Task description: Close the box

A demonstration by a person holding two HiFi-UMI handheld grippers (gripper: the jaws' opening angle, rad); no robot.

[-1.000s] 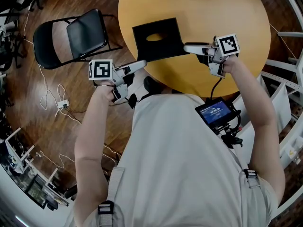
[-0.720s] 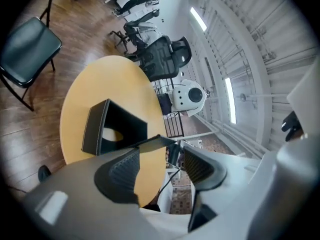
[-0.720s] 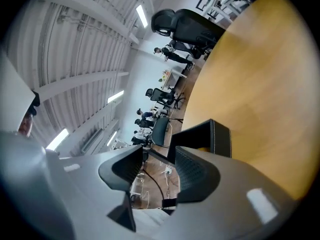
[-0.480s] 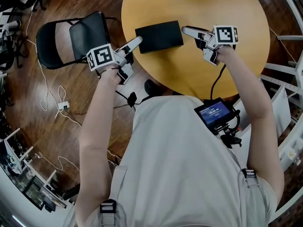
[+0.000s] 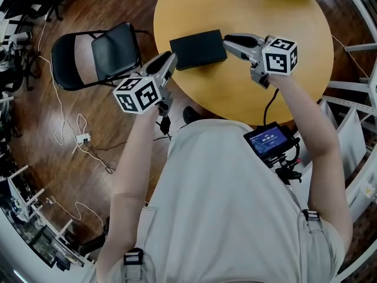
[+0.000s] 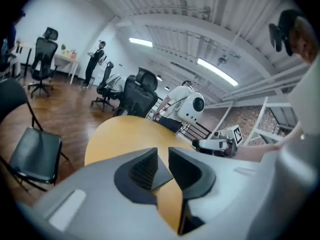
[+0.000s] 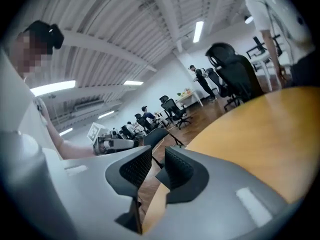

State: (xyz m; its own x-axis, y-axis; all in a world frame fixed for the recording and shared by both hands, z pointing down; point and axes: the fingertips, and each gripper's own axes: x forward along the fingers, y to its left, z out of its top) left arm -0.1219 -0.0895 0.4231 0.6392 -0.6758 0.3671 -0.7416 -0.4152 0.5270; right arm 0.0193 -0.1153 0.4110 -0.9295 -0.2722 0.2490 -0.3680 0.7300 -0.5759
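I am closing both narrow, empty jaws; my left gripper (image 5: 168,58) and right gripper (image 5: 227,40) are flanking the closed flat black rectangular box (image 5: 198,49) on the round yellow tabletop (image 5: 259,10).

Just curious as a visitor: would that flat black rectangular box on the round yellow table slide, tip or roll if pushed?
The flat black rectangular box probably slides rather than tips or rolls: it lies low and broad. Its straight edges suggest stiffness. The round yellow table looks smooth, easing a slide.
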